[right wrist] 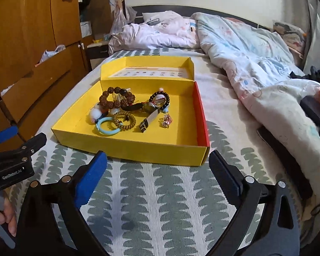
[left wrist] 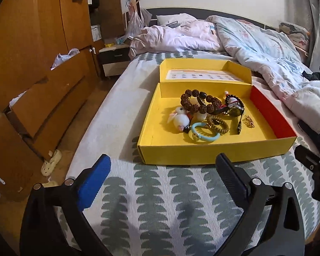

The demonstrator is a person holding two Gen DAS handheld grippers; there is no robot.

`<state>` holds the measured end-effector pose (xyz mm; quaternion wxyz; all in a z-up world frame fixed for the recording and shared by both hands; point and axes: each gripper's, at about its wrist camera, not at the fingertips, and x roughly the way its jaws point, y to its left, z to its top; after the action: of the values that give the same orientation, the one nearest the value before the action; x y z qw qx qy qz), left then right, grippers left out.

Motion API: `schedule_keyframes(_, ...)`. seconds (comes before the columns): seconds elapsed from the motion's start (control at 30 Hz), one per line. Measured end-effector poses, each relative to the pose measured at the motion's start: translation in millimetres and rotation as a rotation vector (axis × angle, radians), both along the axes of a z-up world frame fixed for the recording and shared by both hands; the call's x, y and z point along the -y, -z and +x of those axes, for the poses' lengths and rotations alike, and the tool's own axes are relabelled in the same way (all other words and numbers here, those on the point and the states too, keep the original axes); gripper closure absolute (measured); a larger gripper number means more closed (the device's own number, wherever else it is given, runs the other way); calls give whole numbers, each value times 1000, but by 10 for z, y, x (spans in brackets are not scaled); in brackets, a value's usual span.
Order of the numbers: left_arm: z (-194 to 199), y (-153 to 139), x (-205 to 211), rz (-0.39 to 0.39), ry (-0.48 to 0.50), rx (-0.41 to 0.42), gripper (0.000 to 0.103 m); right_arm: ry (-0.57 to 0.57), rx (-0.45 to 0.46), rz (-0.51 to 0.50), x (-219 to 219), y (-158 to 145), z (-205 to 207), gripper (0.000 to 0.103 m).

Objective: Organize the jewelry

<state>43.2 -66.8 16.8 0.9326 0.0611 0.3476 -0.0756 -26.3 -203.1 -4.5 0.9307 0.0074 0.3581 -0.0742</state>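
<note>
Jewelry heap (right wrist: 130, 108) lay tangled inside yellow box (right wrist: 138, 149); both grippers, left (left wrist: 162, 177) and right (right wrist: 157, 170), hovered released before it; untangling likely needed single-piece, low pinches.

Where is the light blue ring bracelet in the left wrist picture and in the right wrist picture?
Left wrist: light blue ring bracelet lies centre-right, near the yellow box's front wall.
Right wrist: bracelet lies left of centre, near the front wall.
Shared landmark: the brown bead bracelet behind it.
</note>
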Motion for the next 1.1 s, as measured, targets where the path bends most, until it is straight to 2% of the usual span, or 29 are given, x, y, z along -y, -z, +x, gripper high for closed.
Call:
schedule_keyframes(0.17,-11,19,15,7,-10,-6,6,-1,17,-54,-77,-5,23,7)
schedule_keyframes(0.37,-32,57,51,17,-6,-8,6,5,24,-52,-85,41,60,7)
schedule_keyframes(0.7,-26,102,189,42,22,-19,6,-26,-1,-63,-183,122,119,7)
schedule_keyframes(0.83,-12,143,224,48,29,-41,6,-5,-25,-76,-171,152,137,7)
schedule_keyframes(1.1,10,127,174,37,5,-43,6,27,-36,-15,-47,149,106,4)
